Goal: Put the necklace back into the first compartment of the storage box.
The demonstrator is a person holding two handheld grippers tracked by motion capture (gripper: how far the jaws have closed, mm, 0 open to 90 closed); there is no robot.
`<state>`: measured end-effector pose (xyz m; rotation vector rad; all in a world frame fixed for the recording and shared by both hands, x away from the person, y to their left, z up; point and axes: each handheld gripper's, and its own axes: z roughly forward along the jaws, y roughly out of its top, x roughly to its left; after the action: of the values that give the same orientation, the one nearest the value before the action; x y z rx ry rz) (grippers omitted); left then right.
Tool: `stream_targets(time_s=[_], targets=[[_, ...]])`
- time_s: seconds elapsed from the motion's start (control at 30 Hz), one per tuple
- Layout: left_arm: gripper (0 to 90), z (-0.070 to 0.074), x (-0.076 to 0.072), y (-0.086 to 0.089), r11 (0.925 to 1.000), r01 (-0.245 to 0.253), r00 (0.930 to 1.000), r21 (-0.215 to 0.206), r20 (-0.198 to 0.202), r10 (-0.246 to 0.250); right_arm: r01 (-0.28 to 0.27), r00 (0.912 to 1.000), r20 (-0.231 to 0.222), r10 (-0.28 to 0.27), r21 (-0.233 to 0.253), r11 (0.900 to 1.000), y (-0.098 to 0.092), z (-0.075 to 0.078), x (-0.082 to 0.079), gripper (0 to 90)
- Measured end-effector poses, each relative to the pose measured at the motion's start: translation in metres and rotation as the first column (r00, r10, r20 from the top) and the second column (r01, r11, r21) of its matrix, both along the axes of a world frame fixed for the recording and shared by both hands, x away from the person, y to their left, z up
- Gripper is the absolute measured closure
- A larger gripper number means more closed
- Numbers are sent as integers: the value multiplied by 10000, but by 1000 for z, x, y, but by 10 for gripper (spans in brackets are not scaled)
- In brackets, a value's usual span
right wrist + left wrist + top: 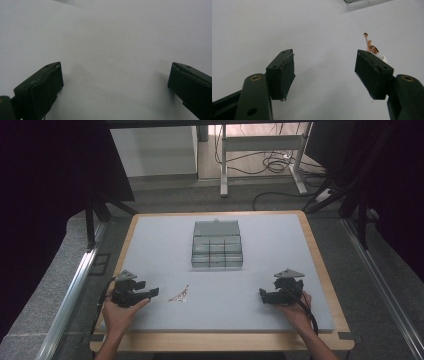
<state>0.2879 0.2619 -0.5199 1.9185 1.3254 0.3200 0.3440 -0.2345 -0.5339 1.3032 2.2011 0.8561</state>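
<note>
Grey mat (240, 285) is carrying everything. Left gripper (154, 292) is resting with jaws spread, empty; the rose-gold chain (179, 295) is lying just beside them, untouched. Right gripper (262, 294) is sitting spread, well apart. Farther off, the compartment box (217, 245) is standing open; pickup and stowing are judged pending.

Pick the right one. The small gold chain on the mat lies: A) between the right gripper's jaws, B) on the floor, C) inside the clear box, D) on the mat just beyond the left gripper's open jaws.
D: the gold chain lies on the grey mat just past the left gripper, apart from its open jaws.
</note>
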Motion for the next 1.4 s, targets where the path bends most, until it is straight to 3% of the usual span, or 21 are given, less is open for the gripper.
stream_targets(time_s=[0.3,0.47,0.83,1.03,1.4], targets=[[337,1,1,-7,9996,228,9997,187,-87,-226,-158,9999,15,158,8,9999,-2,0,-2,12],[342,2,-8,-9,9988,449,9990,205,-42,-449,-115,9999,39,115,-19,9999,-1,0,-2,9],[355,6,-7,-4,9990,386,9993,218,-44,-385,-20,10000,31,20,18,10000,-2,0,-3,12],[373,17,-4,-6,9987,423,9991,280,65,-425,-38,10000,66,38,26,10000,-2,0,-4,25],[441,37,-2,-21,9938,1106,9938,-90,91,-1105,-65,9999,90,65,21,10000,-2,1,-5,36]])
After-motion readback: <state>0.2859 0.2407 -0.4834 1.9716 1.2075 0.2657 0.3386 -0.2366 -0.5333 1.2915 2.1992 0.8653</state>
